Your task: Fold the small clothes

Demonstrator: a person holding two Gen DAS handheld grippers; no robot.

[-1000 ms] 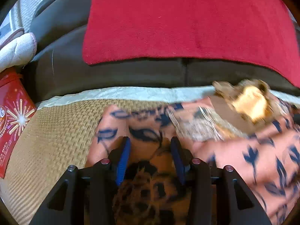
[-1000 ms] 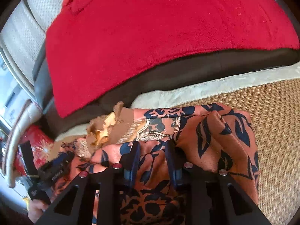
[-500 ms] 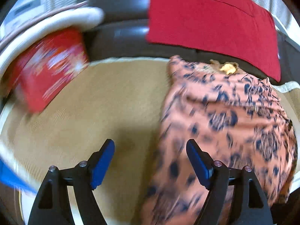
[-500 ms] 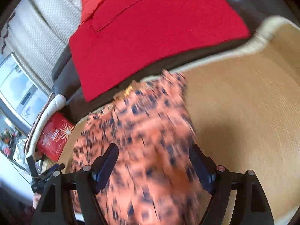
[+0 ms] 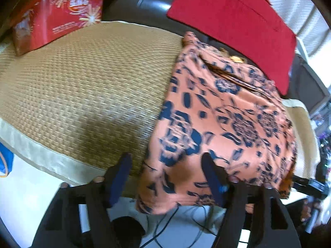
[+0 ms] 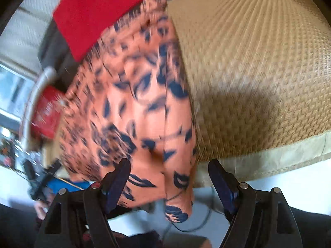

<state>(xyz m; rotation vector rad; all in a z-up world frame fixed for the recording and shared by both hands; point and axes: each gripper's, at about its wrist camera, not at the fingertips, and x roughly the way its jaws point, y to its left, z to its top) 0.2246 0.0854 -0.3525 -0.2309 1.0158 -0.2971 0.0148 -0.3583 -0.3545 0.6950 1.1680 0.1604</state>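
The left gripper [image 5: 165,177] is closing, its jaws not yet pinching the near hem between them; the right gripper [image 6: 169,183] gapes wide, released. Both hover at the near edge of the orange patterned garment [image 5: 223,119], which lies on the woven mat [image 5: 82,86], its hem overhanging, probably to start the next fold

Garment [image 6: 132,107] motion-blurred in right view; red box [image 5: 60,12] cut off by edge.
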